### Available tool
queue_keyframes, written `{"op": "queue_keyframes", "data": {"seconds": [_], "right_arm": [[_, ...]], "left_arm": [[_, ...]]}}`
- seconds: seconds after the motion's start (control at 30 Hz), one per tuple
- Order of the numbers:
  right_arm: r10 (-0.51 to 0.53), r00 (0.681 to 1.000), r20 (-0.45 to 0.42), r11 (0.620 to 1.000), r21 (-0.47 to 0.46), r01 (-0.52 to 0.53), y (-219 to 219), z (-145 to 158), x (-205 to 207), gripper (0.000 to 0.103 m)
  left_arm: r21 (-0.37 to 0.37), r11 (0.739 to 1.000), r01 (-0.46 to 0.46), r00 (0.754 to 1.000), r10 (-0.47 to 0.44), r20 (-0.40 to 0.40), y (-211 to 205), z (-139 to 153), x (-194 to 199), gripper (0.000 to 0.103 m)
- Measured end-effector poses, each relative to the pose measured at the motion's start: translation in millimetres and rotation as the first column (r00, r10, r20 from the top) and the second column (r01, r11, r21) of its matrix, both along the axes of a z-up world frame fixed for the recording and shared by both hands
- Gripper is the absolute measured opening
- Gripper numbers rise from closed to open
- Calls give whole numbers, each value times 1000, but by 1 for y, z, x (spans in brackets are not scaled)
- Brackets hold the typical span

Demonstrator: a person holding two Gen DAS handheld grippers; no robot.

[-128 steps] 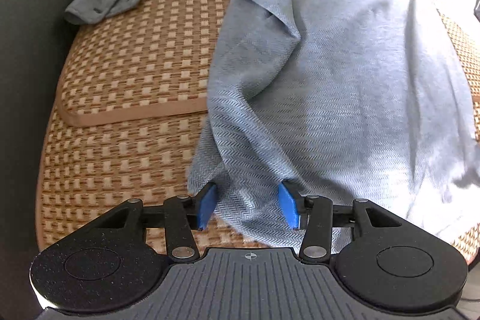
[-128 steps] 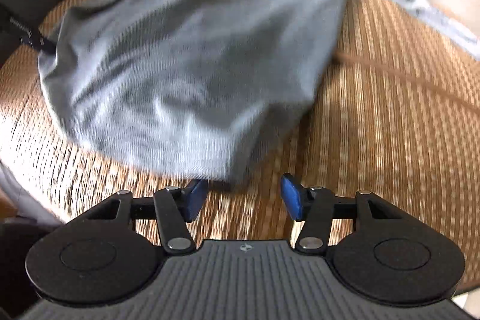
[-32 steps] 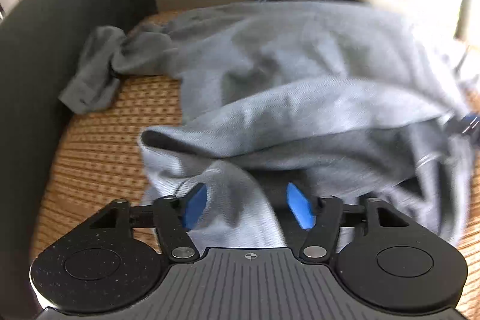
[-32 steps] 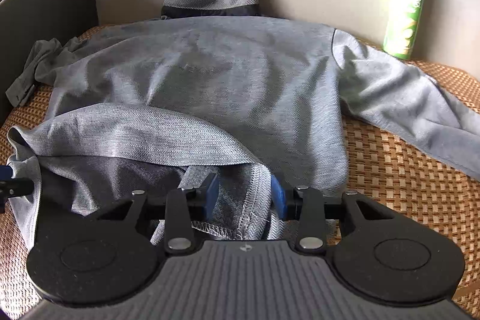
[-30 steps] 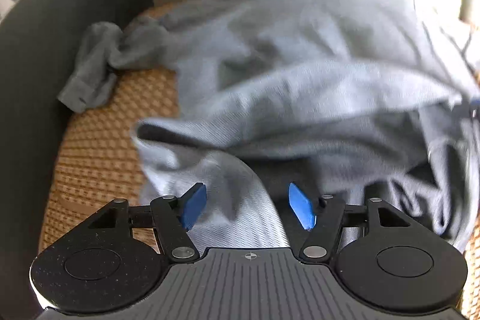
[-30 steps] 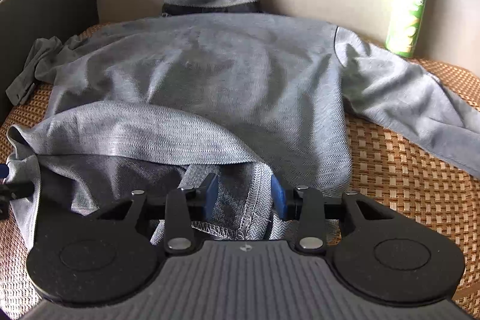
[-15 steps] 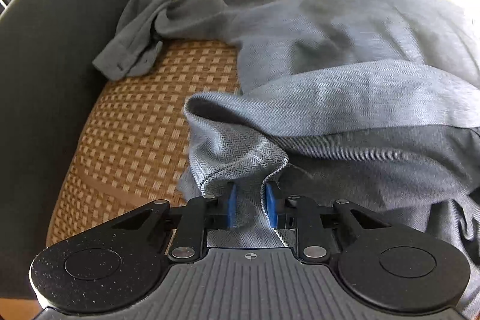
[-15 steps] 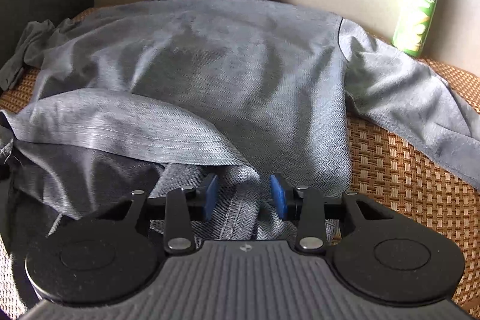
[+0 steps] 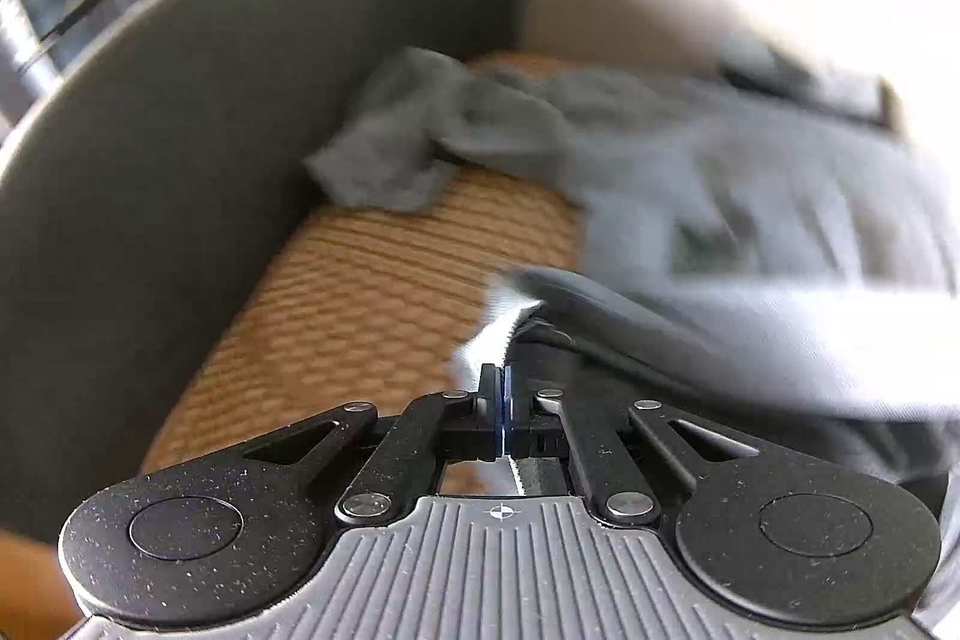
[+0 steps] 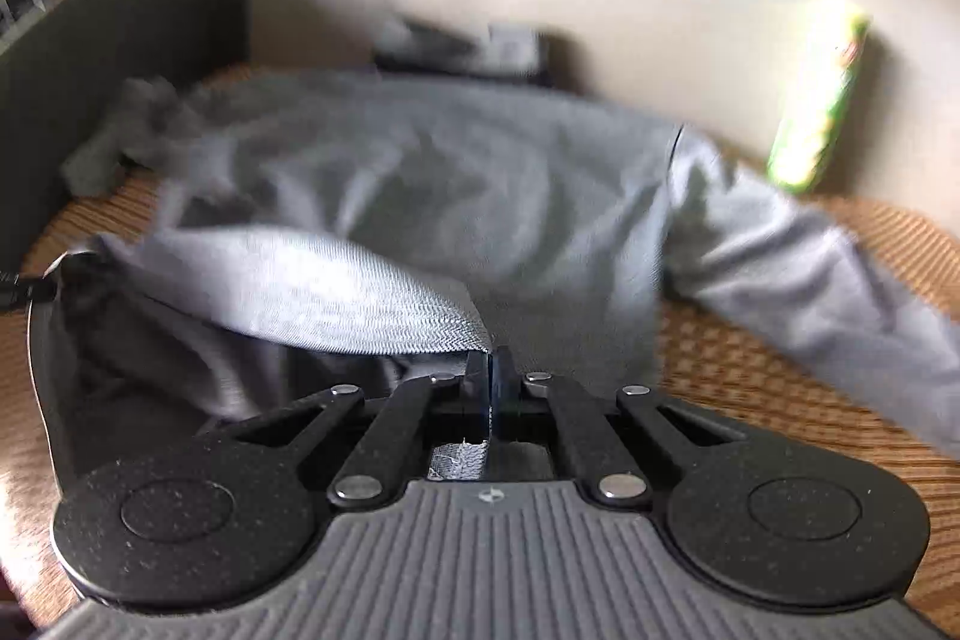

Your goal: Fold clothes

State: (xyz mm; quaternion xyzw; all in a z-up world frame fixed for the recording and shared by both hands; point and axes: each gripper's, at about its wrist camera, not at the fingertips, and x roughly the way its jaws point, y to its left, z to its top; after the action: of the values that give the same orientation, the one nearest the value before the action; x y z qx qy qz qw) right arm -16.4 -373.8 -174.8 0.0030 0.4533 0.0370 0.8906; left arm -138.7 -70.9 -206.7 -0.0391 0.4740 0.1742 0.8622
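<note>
Both claws grip the grey sweater's (image 10: 480, 172) hem: left claw (image 9: 501, 388) at nine o'clock, right claw (image 10: 491, 376) nearer six. Thin pinches may slip; uneven lifting would skew the fold over the woven mat (image 10: 750, 370).

Woven mat (image 10: 750, 376) under grey sweater (image 10: 480, 184), green can (image 10: 819, 99)

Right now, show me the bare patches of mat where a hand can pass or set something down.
Two bare patches. One on the left of the mat, between the dark side wall and the sweater, below its bunched sleeve. One on the right, below the outstretched sleeve. The middle is all sweater; the can and folded clothes line the back wall.
</note>
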Motion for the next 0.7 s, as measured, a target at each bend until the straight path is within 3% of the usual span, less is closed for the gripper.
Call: {"op": "queue_keyframes", "data": {"seconds": [0.13,0.23,0.33,0.4,0.5,0.57,0.6,0.7], "right_arm": [[-16,999,32,1000,2,16,-8,55,-66,1],[-47,999,-11,999,-11,47,-12,66,-114,1],[-117,988,-104,993,-2,117,-14,50,-156,1],[-156,974,-167,987,7,159,-15,26,-179,1],[-153,958,-241,988,-20,153,-14,-15,-196,1],[-142,952,-270,990,-24,141,-12,-35,-200,1],[-134,953,-271,991,-24,133,-10,-39,-200,1],[-101,963,-249,995,-16,101,-3,-37,-199,1]], "left_arm": [[-86,986,-144,989,142,-37,42,28,-56,0],[-127,961,-245,968,234,-93,62,24,-94,0],[-138,936,-324,940,302,-159,73,-3,-118,0],[-150,918,-367,920,336,-200,79,-25,-130,0],[-110,907,-407,892,369,-261,89,-54,-138,0],[-85,921,-379,900,346,-266,94,-58,-145,3],[-74,929,-362,905,332,-266,96,-59,-148,11],[-5,994,-111,969,107,-225,78,-49,-152,25]]}}
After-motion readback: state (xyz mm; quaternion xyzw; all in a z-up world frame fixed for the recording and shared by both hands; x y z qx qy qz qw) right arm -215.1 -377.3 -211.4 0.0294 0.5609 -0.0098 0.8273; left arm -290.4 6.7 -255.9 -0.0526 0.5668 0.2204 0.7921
